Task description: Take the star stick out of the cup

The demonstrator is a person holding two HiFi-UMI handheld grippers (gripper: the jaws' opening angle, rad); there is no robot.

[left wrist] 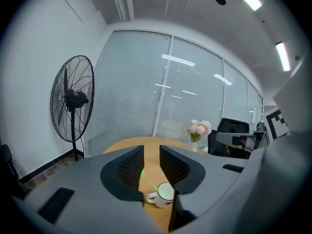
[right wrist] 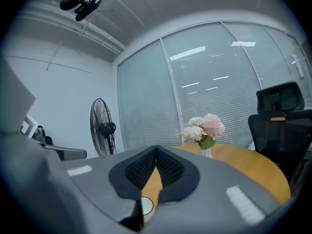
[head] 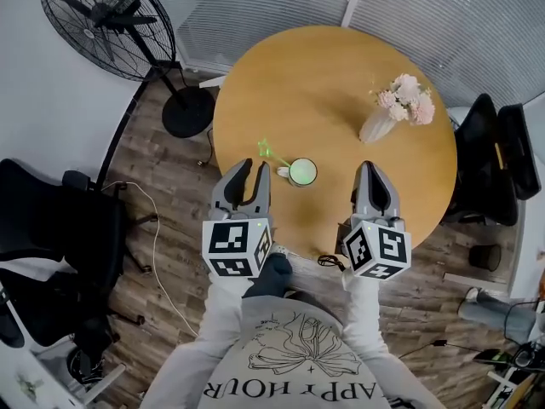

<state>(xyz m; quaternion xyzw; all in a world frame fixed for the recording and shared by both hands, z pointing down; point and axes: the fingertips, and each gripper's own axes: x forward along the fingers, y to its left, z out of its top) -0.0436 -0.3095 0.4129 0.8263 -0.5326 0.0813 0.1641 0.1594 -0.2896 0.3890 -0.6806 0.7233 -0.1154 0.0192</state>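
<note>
Left claw [head: 254,175] is released, its jaws apart with nothing pressed between them. The left gripper view looks through that gap [left wrist: 152,152] at the white cup [left wrist: 163,195] beyond. The right claw [head: 368,169] is clenched on nothing, and its tips meet in the right gripper view [right wrist: 156,149].

The cup [head: 301,172] stands on the round wooden surface [head: 324,83] near its close edge, between the two claws and nearer the left one. The green star stick [head: 271,152] is in the cup and leans out over the rim toward the left claw, with its star end raised near that claw's tip but not touching it. A vase [head: 375,127] of pink flowers [head: 407,99] stands toward the right side of the surface, well apart from the cup.

Bare wood lies open beyond the cup and across the middle of the surface. A standing fan [head: 106,20] is off the far left edge, and black chairs stand on the left [head: 51,228] and the right [head: 494,156].

In the left gripper view one jaw cuts off part of the cup, and the stick [left wrist: 148,179] shows only as a thin bright line. In the right gripper view only a sliver of the cup's rim [right wrist: 145,206] shows below the closed tips. The cup's inside looks greenish, and whether it holds anything besides the stick cannot be told.
</note>
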